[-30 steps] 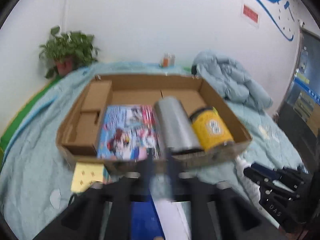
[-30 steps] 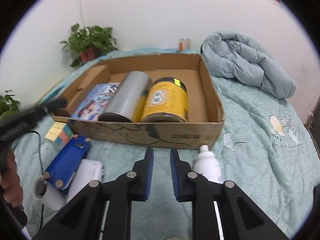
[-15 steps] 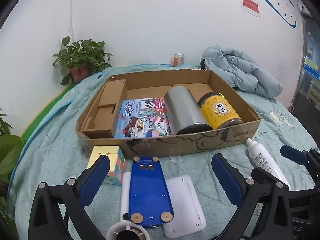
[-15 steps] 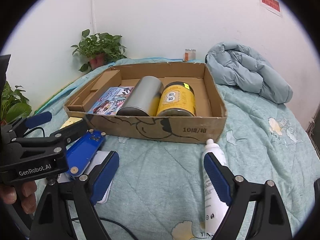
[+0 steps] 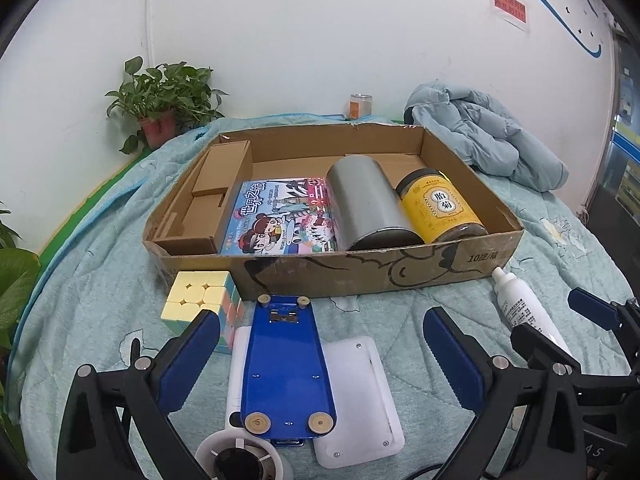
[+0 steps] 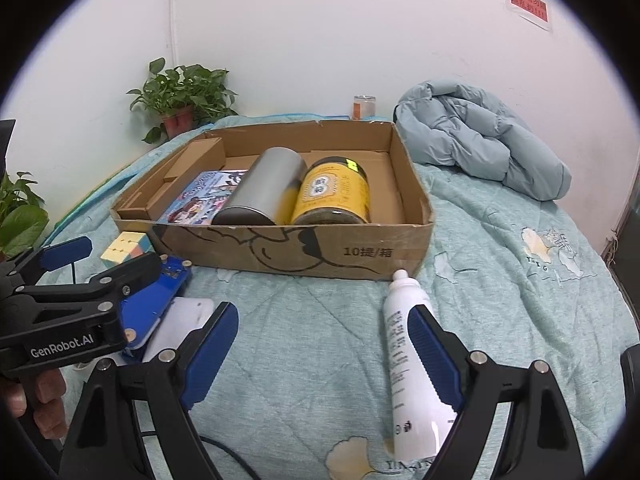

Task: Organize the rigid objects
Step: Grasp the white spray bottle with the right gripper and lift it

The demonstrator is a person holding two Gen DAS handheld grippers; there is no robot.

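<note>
A cardboard box (image 5: 420, 272) (image 6: 320, 252) on the bed holds a picture book (image 5: 280, 216), a silver can (image 5: 368, 200) (image 6: 264, 188) and a yellow jar (image 5: 440, 208) (image 6: 332, 192), both lying down. In front of the box lie a pastel cube (image 5: 200, 300) (image 6: 124, 246), a blue-and-white device (image 5: 284, 364) (image 6: 160, 300) and a white tube (image 5: 524, 312) (image 6: 408, 360). My left gripper (image 5: 320, 344) is open and empty, straddling the blue device. My right gripper (image 6: 324, 344) is open and empty, its right finger beside the tube.
A folded blue quilt (image 5: 488, 140) (image 6: 480, 140) lies at the back right. A potted plant (image 5: 164, 100) and a small orange jar (image 5: 360, 106) stand by the wall. A black cable (image 6: 224, 452) runs across the teal bedcover.
Both grippers went from shut to wide open and pulled back and down a little from the box. The objects have not moved.
</note>
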